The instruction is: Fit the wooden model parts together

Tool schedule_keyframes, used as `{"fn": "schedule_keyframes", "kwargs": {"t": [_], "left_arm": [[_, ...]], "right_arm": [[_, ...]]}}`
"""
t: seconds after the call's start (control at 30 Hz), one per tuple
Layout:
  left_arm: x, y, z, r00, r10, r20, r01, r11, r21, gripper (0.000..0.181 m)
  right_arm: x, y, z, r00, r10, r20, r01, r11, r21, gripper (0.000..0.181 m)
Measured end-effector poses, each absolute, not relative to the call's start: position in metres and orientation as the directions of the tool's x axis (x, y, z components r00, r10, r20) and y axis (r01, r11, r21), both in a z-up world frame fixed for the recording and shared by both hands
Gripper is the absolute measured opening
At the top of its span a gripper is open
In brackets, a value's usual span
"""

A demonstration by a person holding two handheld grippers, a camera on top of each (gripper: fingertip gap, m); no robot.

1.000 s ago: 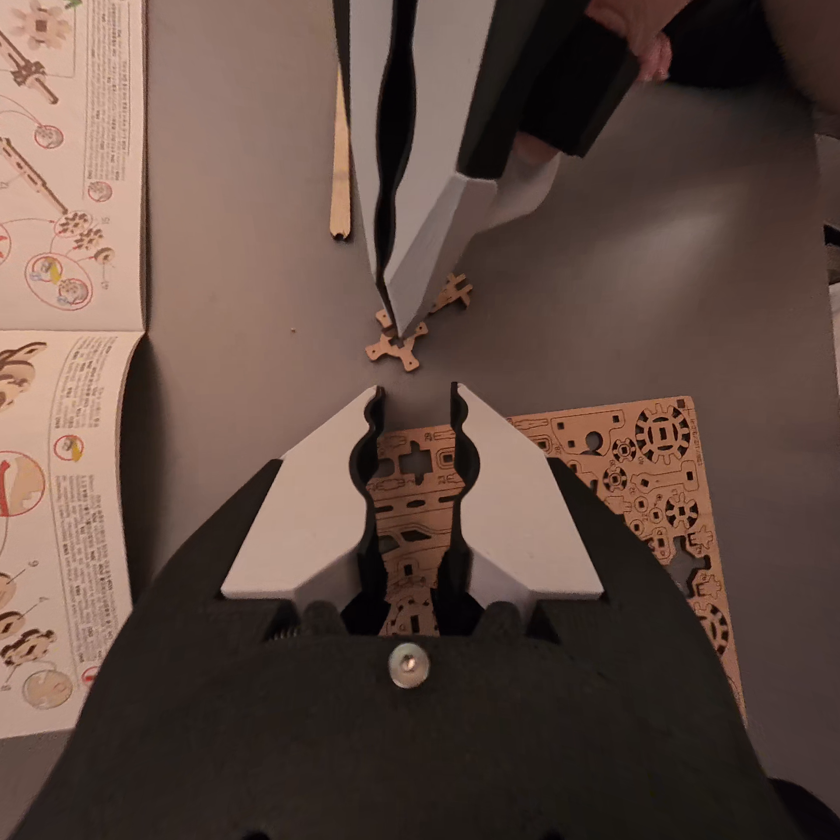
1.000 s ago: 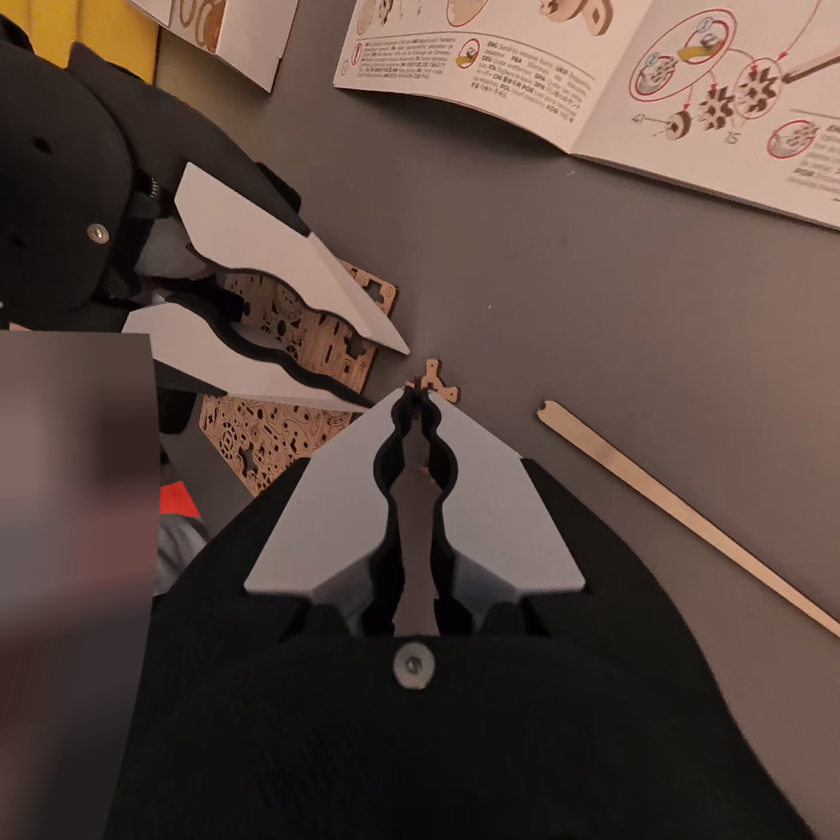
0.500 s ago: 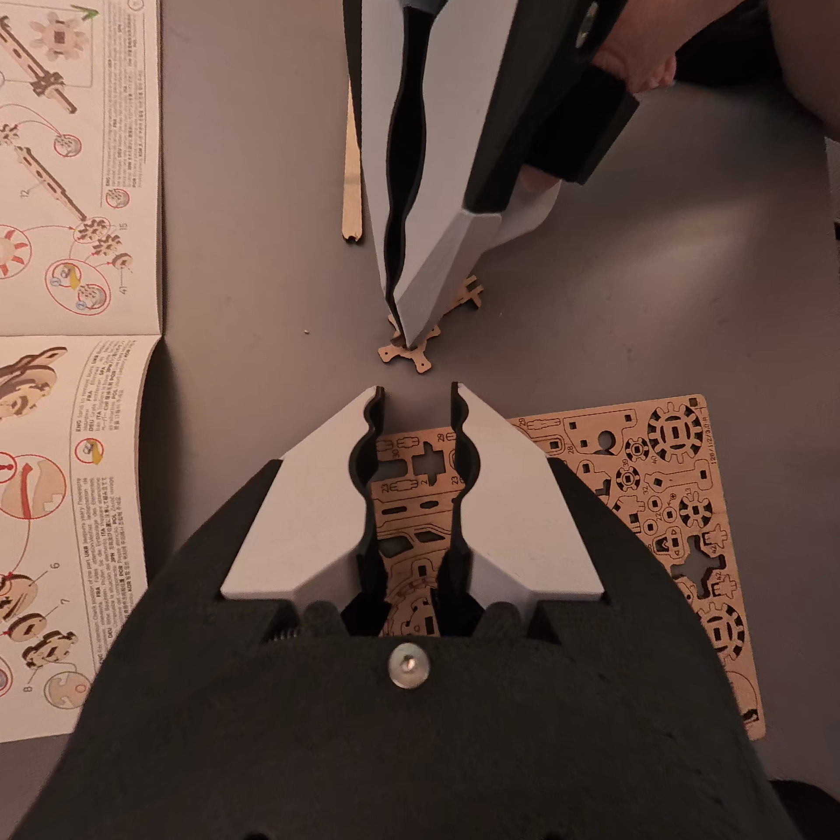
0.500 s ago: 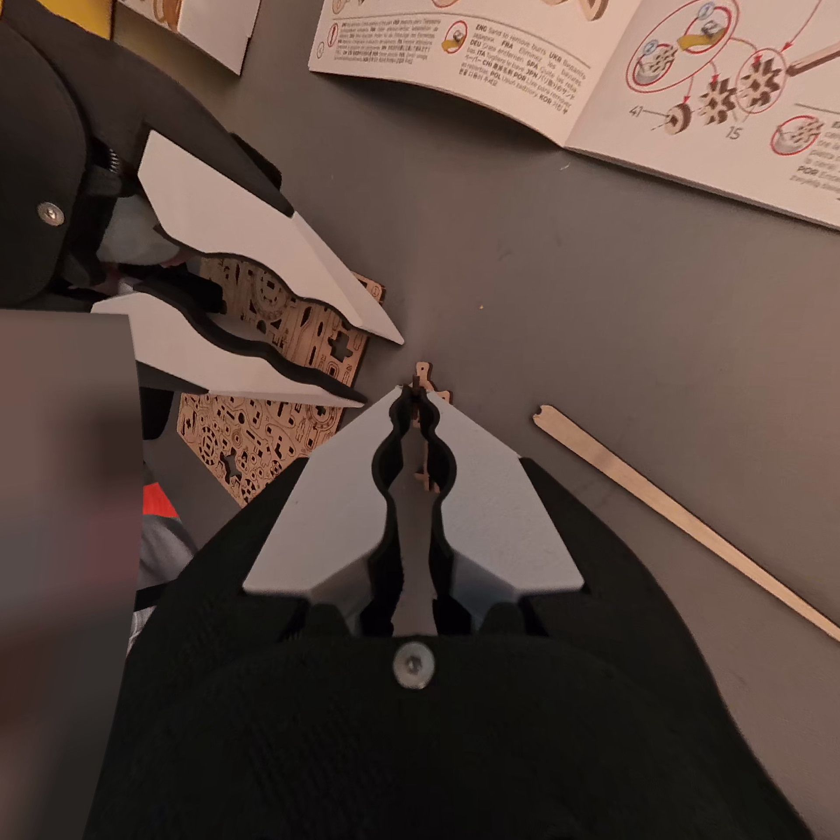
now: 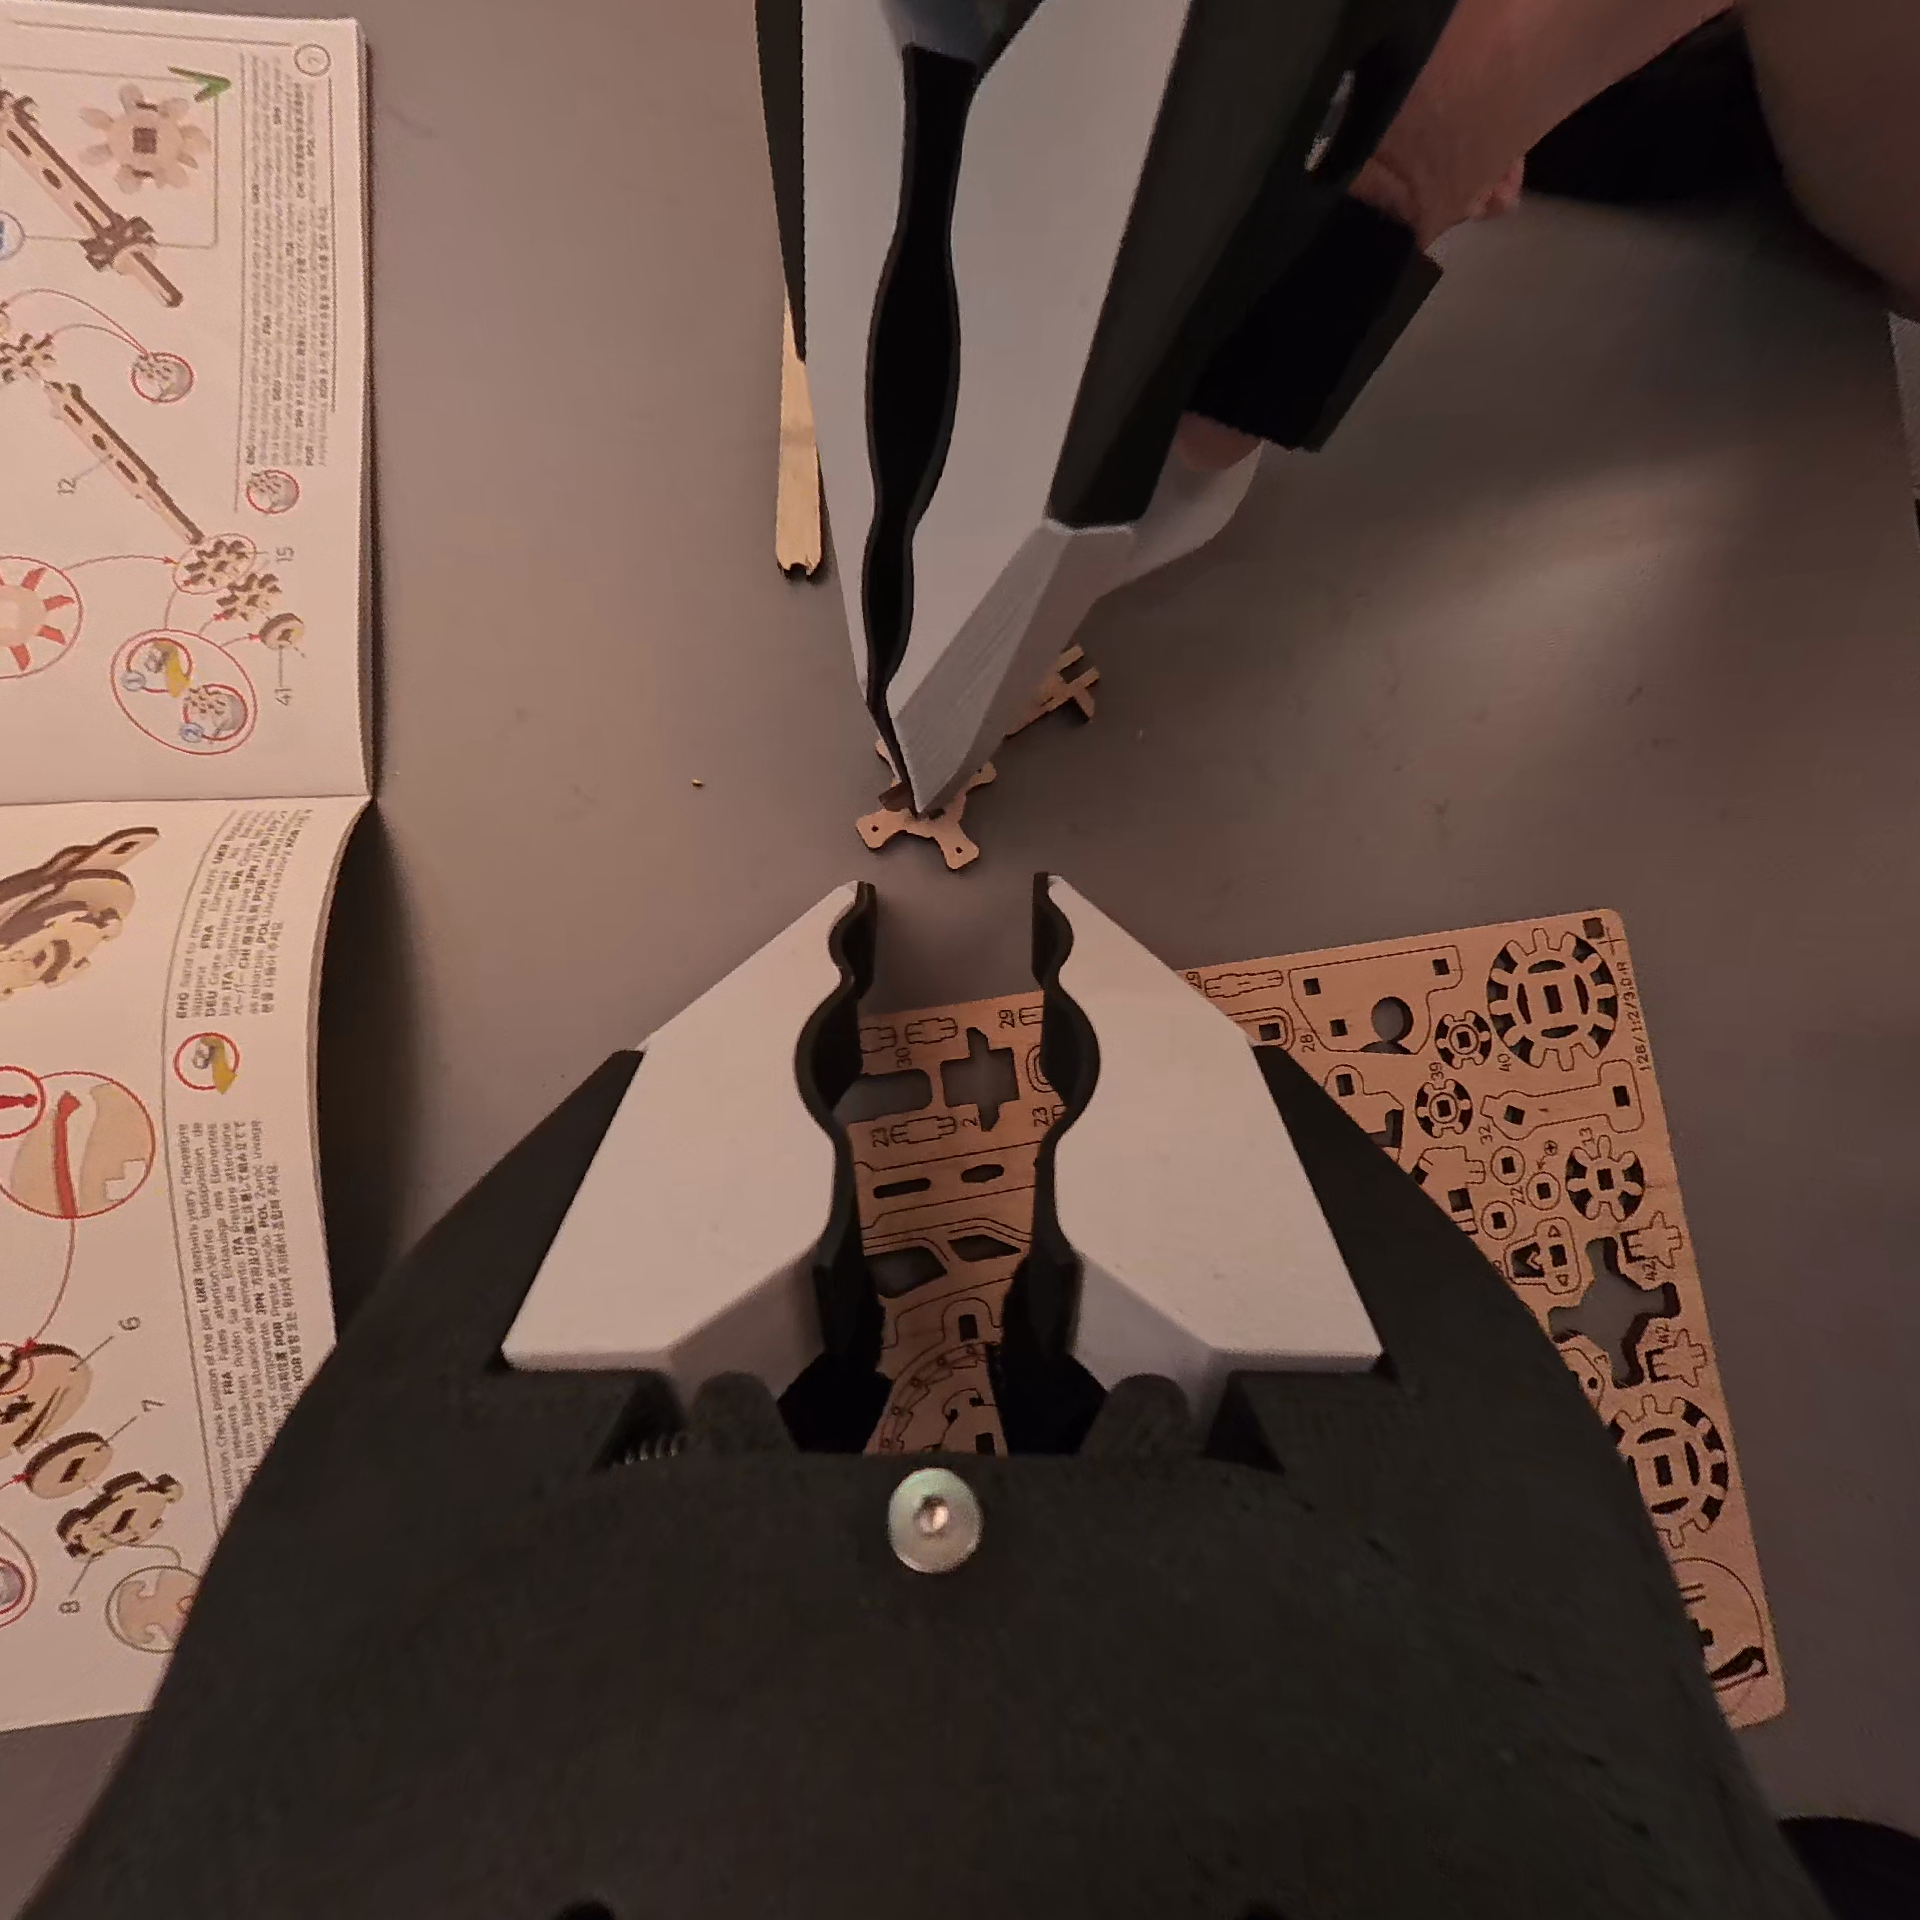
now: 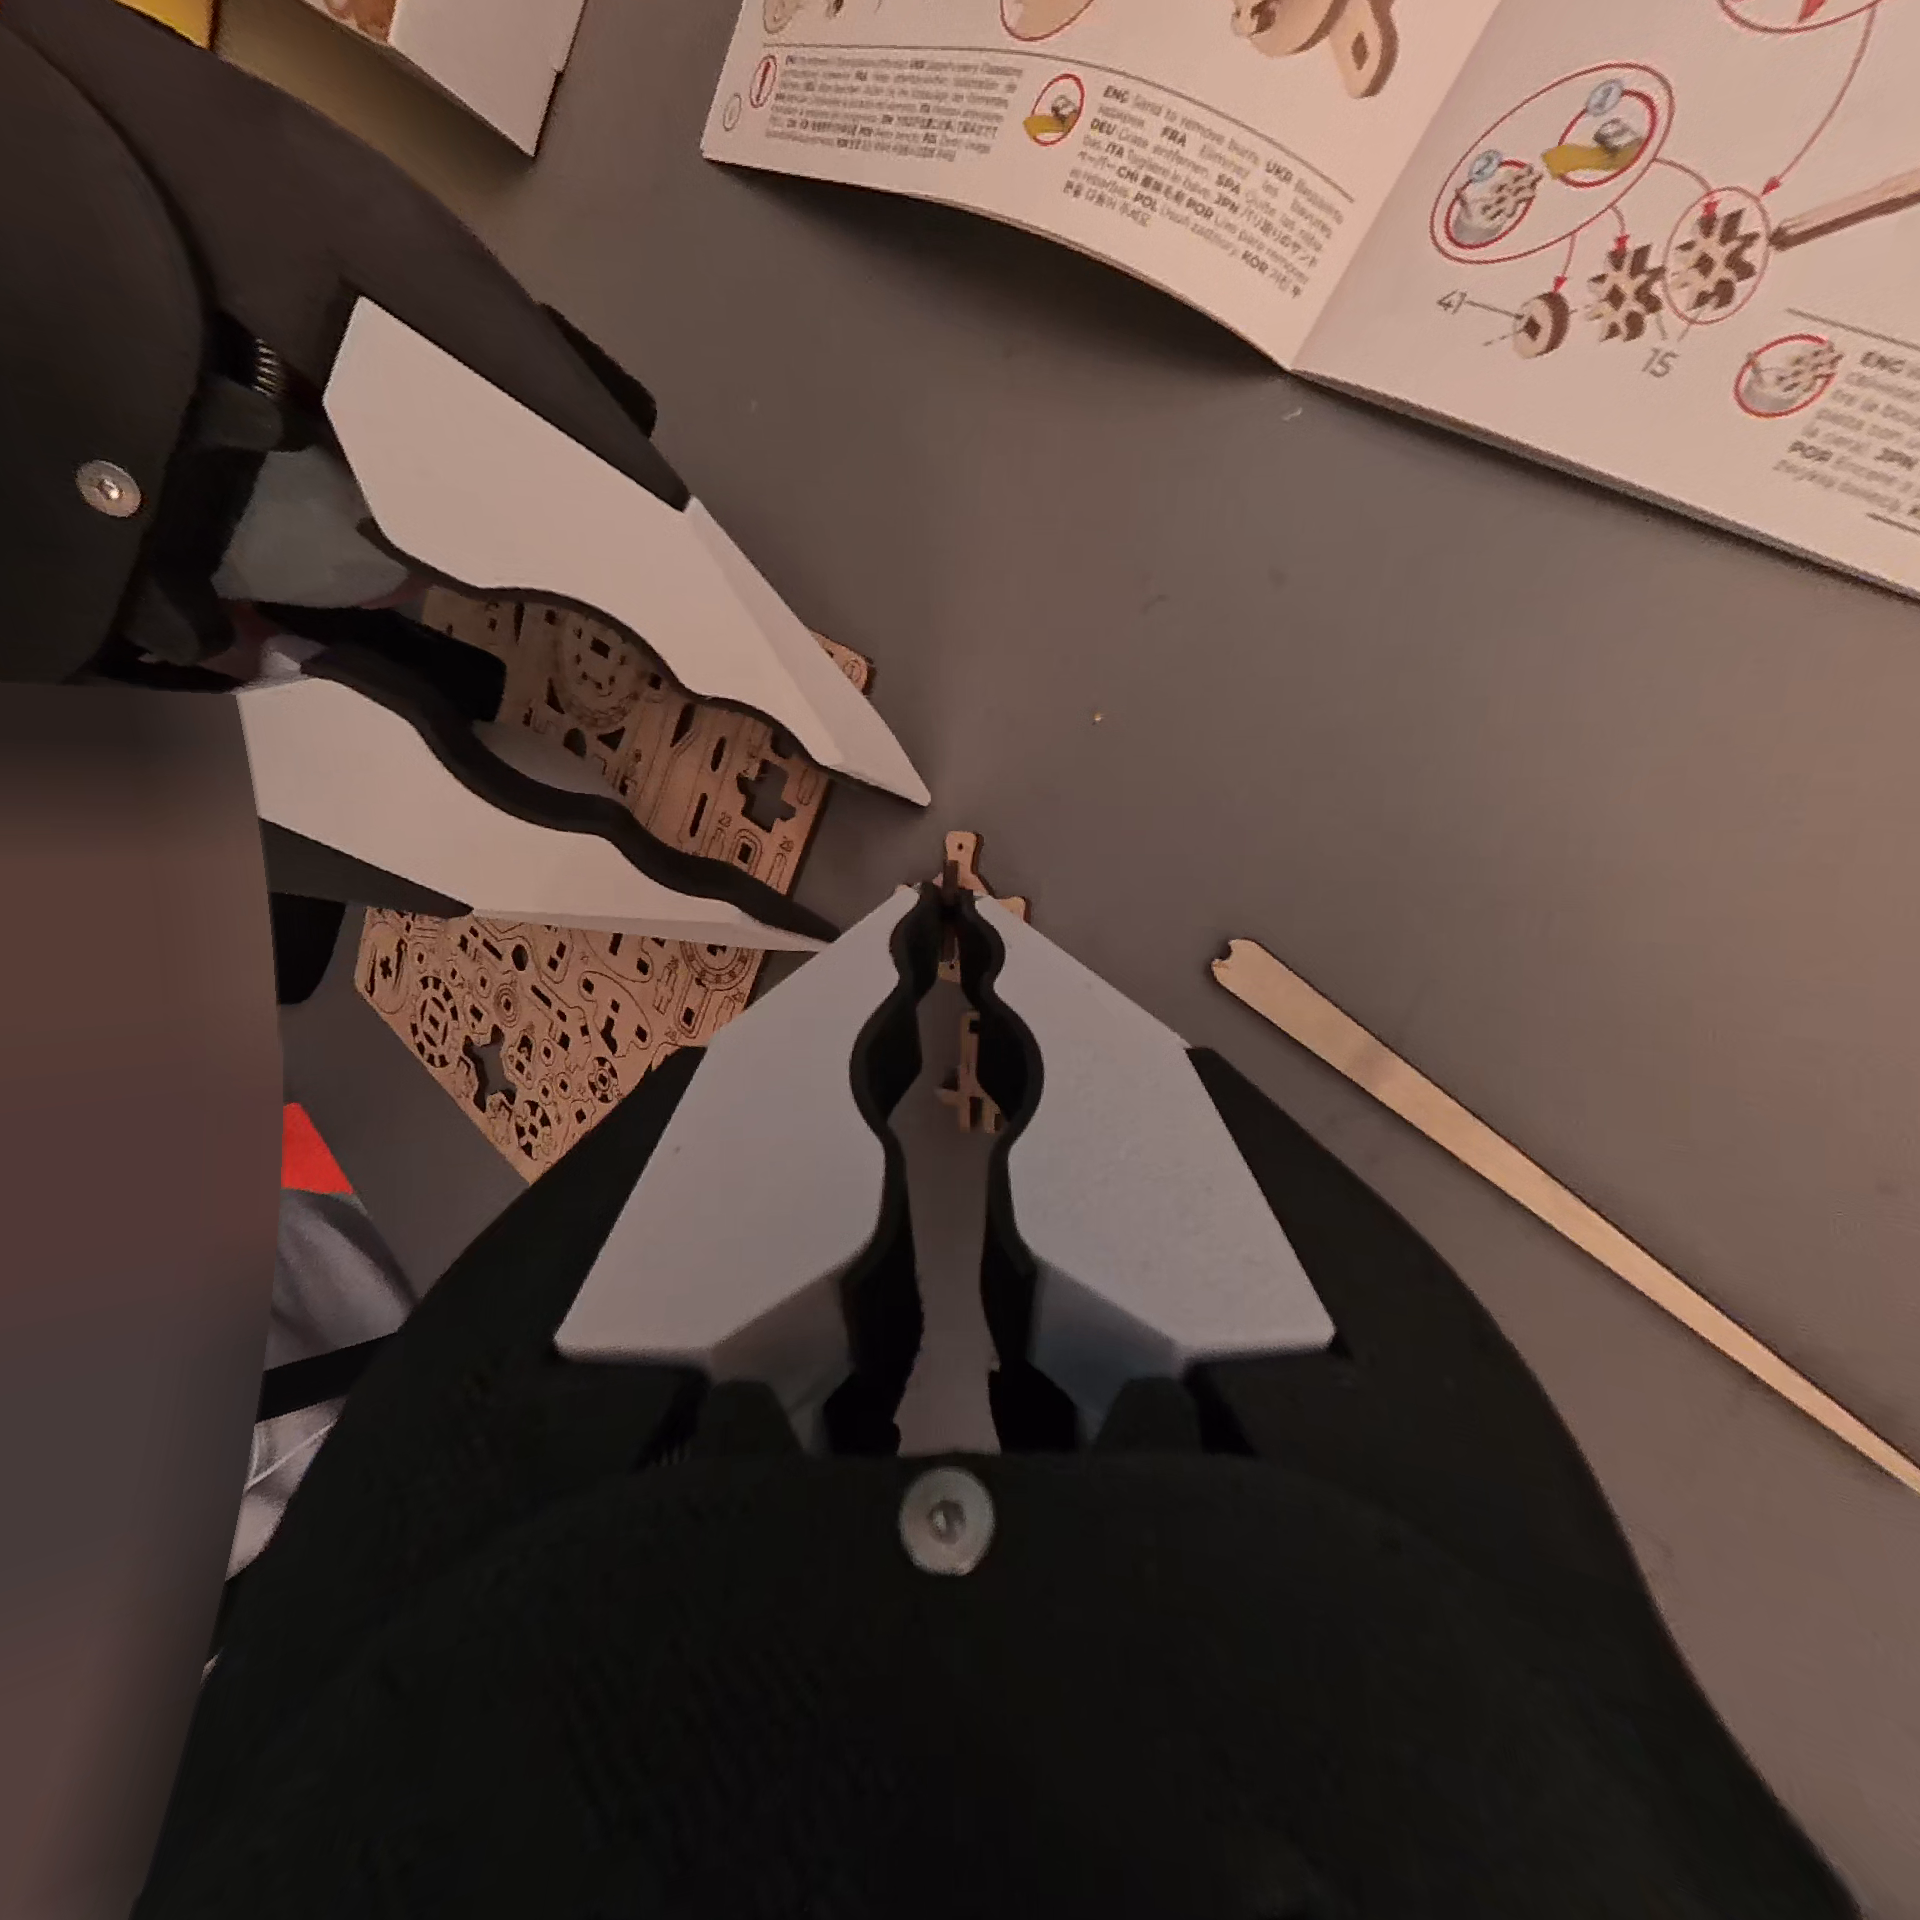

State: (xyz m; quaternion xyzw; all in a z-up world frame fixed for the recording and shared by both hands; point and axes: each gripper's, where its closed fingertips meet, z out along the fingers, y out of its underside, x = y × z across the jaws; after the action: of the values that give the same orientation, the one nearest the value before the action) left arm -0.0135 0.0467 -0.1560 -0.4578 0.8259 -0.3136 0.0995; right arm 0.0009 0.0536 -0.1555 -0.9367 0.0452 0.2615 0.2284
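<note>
Right gripper (image 6: 948, 906) pinches a cross-shaped wooden part (image 5: 920, 823) against the table (image 5: 1455, 665), tips nearly closed, presumably to lift it. Left gripper (image 5: 954, 896) waits just beside this part, jaws apart, empty, above the parts sheet (image 5: 1538, 1122).

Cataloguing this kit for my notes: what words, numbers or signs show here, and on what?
Instruction booklet: printed paragraphs and numbers beside diagrams; I will not quote them.
Wooden parts sheet: small engraved numbers; not quoted either.
Left gripper, right gripper, wooden stick, cross piece: no writing seen.
</note>
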Motion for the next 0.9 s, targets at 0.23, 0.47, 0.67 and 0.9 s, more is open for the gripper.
{"fn": "schedule_keyframes", "kwargs": {"t": [0.23,0.47,0.67,0.9], "left_arm": [[-0.0136,0.0455,-0.1564,-0.565,-0.816,0.122,-0.692,0.388,-0.609,0.028],[-0.0137,0.0452,-0.1566,-0.564,-0.816,0.125,-0.693,0.386,-0.609,0.028],[-0.0134,0.0452,-0.1551,-0.563,-0.817,0.123,-0.691,0.384,-0.612,0.028],[-0.0137,0.0451,-0.1536,-0.563,-0.818,0.12,-0.689,0.384,-0.615,0.028]], "right_arm": [[0.0025,0.053,-0.1554,0.88,0.042,-0.474,-0.18,-0.892,-0.414,0.001],[0.0018,0.0508,-0.156,0.902,0.081,-0.423,-0.12,-0.896,-0.427,0.001],[0.0012,0.0502,-0.1566,0.949,0.134,-0.286,-0.005,-0.899,-0.437,0.002],[0.0013,0.0499,-0.1571,0.957,0.138,-0.255,0.018,-0.906,-0.424,0.002]]}}
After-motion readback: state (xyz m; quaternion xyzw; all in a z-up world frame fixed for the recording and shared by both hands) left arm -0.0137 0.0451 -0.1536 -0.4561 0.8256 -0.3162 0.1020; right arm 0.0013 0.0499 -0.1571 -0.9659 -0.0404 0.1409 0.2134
